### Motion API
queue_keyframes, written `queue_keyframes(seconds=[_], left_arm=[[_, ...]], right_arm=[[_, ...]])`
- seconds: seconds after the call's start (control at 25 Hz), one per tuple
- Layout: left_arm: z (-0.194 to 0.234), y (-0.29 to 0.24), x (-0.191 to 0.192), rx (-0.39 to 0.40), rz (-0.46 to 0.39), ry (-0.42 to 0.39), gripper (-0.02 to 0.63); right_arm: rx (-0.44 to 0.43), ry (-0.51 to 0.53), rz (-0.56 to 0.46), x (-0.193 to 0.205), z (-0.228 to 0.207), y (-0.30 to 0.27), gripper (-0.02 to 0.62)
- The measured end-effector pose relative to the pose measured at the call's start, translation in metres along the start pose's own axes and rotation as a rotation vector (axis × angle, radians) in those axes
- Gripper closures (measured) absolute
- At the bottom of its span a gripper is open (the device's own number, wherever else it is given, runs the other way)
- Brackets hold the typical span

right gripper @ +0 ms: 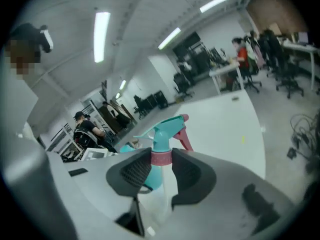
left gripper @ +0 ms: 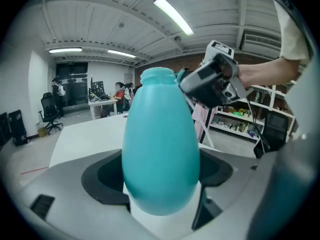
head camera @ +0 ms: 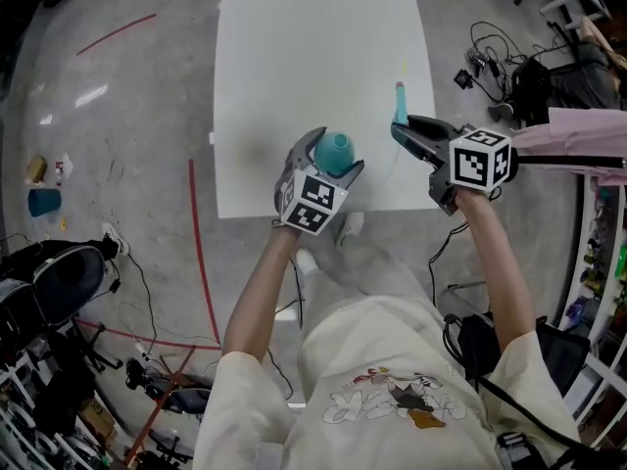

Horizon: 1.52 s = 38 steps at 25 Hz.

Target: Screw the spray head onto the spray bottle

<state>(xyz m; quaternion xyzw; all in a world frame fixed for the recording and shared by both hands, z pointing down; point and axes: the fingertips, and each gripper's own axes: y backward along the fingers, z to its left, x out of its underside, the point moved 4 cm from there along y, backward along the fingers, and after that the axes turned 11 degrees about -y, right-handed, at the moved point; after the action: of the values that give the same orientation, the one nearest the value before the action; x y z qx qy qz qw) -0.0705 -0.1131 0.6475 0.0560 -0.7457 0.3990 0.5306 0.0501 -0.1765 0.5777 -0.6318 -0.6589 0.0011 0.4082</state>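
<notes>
While both parts are held above the near edge of the white bench (head camera: pixel 294 57), the teal spray bottle (left gripper: pixel 160 149) sits upright in the left claw (head camera: pixel 331 160), whose jaws stand wide and clamp its egg-shaped belly, the threaded neck open on top. Its shell looks like smooth, opaque plastic; I judge it light, fairly stiff and slippery on the curve, so the widest girth, where it is held now, is the safest hold. To the bottle's right and apart from it, the right claw (right gripper: pixel 161 170) is closed on the spray head (right gripper: pixel 167 129), its pads pressing on the pink collar (right gripper: pixel 161 157). The head appears rigid and light; the collar is the sound place to grip, since the pink trigger (right gripper: pixel 184 136) could flex or pump and the translucent dip tube (right gripper: pixel 166 186) below looks thin and bendable. No brand, label or legible writing shows on bottle or head; the claws' cubes carry only square markers.
</notes>
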Motion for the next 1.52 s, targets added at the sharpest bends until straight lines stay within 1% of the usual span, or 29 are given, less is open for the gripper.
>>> queue_keyframes(seconds=[0.08, 0.12, 0.2, 0.24, 0.36, 0.48, 0.6, 0.72, 0.8, 0.84, 0.88, 0.92, 0.96, 1.04, 1.08, 1.12, 1.16, 1.24, 1.32, 1.4, 1.52], left_arm=[[-0.003, 0.014, -0.026, 0.025, 0.025, -0.037, 0.195], [-0.007, 0.021, -0.039, 0.042, 0.031, -0.049, 0.195], [-0.016, 0.034, -0.066, 0.079, 0.037, -0.058, 0.195], [-0.020, 0.040, -0.078, 0.097, 0.041, -0.065, 0.195], [-0.033, 0.050, -0.108, 0.144, 0.061, -0.123, 0.195], [-0.046, 0.057, -0.128, 0.188, 0.048, -0.165, 0.195], [-0.054, 0.067, -0.140, 0.208, 0.027, -0.177, 0.195], [-0.058, 0.077, -0.148, 0.225, 0.012, -0.182, 0.195], [-0.061, 0.086, -0.158, 0.256, -0.026, -0.172, 0.195], [-0.063, 0.092, -0.166, 0.285, -0.057, -0.161, 0.195], [-0.067, 0.099, -0.175, 0.326, -0.091, -0.148, 0.195], [-0.072, 0.107, -0.186, 0.383, -0.128, -0.139, 0.195], [-0.078, 0.117, -0.197, 0.460, -0.166, -0.133, 0.195], [-0.089, 0.141, -0.215, 0.650, -0.231, -0.138, 0.195], [-0.092, 0.154, -0.221, 0.737, -0.248, -0.157, 0.195], [-0.095, 0.166, -0.225, 0.807, -0.249, -0.187, 0.195], [-0.099, 0.177, -0.227, 0.861, -0.238, -0.222, 0.195], [-0.106, 0.194, -0.233, 0.937, -0.200, -0.284, 0.195], [-0.113, 0.206, -0.242, 0.995, -0.173, -0.322, 0.195], [-0.117, 0.215, -0.249, 1.042, -0.170, -0.353, 0.195], [-0.116, 0.224, -0.256, 1.092, -0.181, -0.376, 0.195]], right_arm=[[-0.072, 0.132, -0.152, -0.033, 0.043, 0.038, 0.465], [-0.100, 0.195, -0.212, -0.047, 0.065, 0.057, 0.465], [-0.145, 0.299, -0.310, -0.071, 0.106, 0.092, 0.465], [-0.168, 0.335, -0.350, -0.081, 0.124, 0.108, 0.465], [-0.259, 0.410, -0.431, -0.106, 0.173, 0.149, 0.465], [-0.344, 0.474, -0.449, -0.113, 0.208, 0.169, 0.465], [-0.388, 0.509, -0.417, -0.106, 0.229, 0.169, 0.465], [-0.411, 0.521, -0.394, -0.098, 0.242, 0.170, 0.465], [-0.424, 0.531, -0.372, -0.094, 0.247, 0.168, 0.465], [-0.444, 0.533, -0.355, -0.091, 0.250, 0.167, 0.465], [-0.475, 0.534, -0.334, -0.087, 0.252, 0.167, 0.465], [-0.519, 0.536, -0.311, -0.084, 0.255, 0.169, 0.465], [-0.574, 0.537, -0.286, -0.081, 0.259, 0.172, 0.465], [-0.705, 0.540, -0.230, -0.078, 0.267, 0.179, 0.465], [-0.771, 0.544, -0.199, -0.078, 0.271, 0.180, 0.465], [-0.833, 0.550, -0.167, -0.076, 0.277, 0.181, 0.465], [-0.885, 0.558, -0.131, -0.074, 0.283, 0.181, 0.465], [-0.956, 0.577, -0.046, -0.066, 0.294, 0.181, 0.465], [-1.004, 0.605, 0.044, -0.058, 0.303, 0.182, 0.465], [-1.057, 0.621, 0.116, -0.054, 0.309, 0.183, 0.465], [-1.148, 0.604, 0.173, -0.058, 0.315, 0.186, 0.465]])
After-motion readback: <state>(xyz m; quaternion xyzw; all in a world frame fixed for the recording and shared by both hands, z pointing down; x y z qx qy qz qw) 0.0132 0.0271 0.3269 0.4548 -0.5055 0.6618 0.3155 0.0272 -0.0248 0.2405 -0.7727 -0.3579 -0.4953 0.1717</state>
